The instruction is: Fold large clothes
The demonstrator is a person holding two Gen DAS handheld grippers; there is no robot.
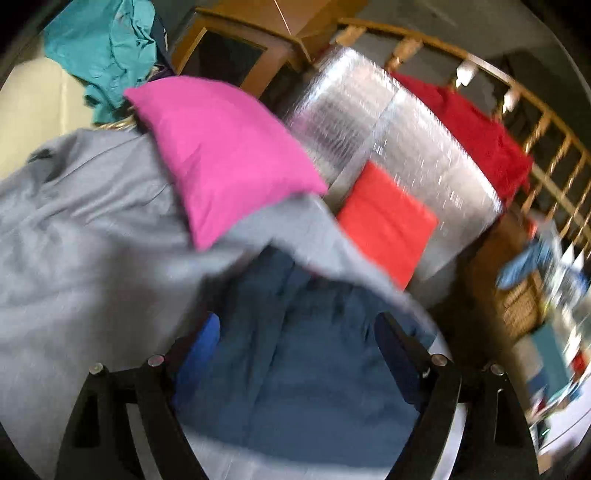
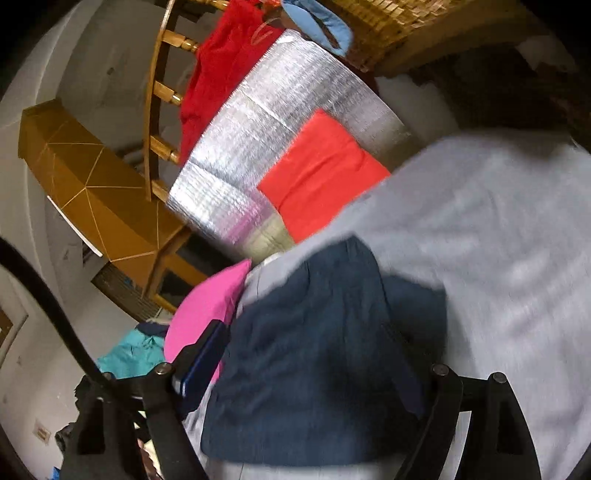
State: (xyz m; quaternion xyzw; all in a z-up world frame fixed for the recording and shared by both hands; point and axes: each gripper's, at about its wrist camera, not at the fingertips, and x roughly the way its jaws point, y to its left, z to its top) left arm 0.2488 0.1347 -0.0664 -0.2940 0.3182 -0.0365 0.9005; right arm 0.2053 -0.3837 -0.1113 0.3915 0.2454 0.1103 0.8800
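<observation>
A dark blue garment point(image 1: 306, 369) lies bunched between the fingers of my left gripper point(image 1: 295, 332); the jaws stand wide apart with the cloth filling the gap. A grey sheet point(image 1: 85, 236) lies under and around it. In the right wrist view the same dark blue garment point(image 2: 314, 350) fills the space between the fingers of my right gripper point(image 2: 306, 354), also set wide. The grey sheet point(image 2: 498, 229) spreads to the right. Both views are blurred by motion.
A pink pillow point(image 1: 221, 155) lies on the grey sheet. A folded red-orange cloth point(image 1: 384, 221) rests on a silver foil mat point(image 1: 369, 122), with a red garment point(image 1: 476, 129) behind it. A wooden railing point(image 1: 535, 122), a wicker basket point(image 2: 388, 33) and teal clothes point(image 1: 107, 48) surround the area.
</observation>
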